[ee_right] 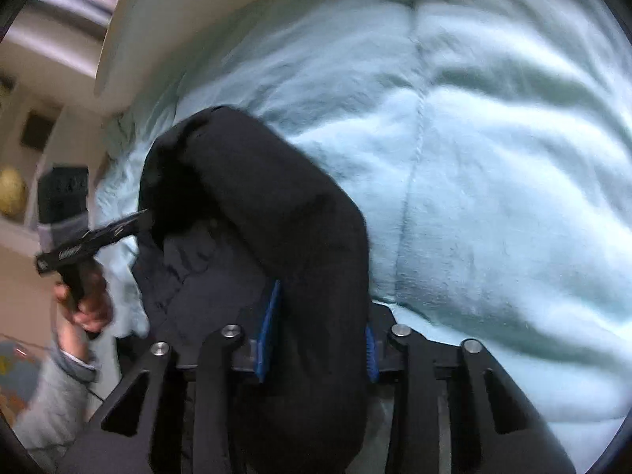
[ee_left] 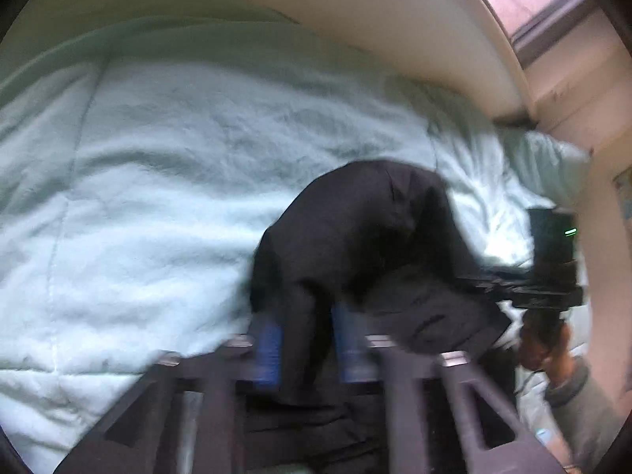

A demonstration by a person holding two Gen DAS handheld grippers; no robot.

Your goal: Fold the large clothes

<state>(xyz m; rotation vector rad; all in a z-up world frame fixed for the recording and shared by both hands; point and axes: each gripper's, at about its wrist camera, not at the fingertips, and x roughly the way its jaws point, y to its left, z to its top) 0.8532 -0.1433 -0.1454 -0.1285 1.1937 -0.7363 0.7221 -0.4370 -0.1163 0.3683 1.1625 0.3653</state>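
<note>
A large black garment is bunched up in a hump over a pale mint quilt. In the blurred left wrist view, my left gripper is shut on a fold of it, with cloth pinched between the blue pads. My right gripper reaches into the garment from the right. In the right wrist view, the black garment rises over the quilt, and my right gripper is shut on a thick roll of it. My left gripper enters the cloth from the left, its tips hidden.
A white curved board borders the quilt's far side, with a window beyond. A hand in a grey sleeve holds the left gripper. A shelf with a yellow round object stands at the left.
</note>
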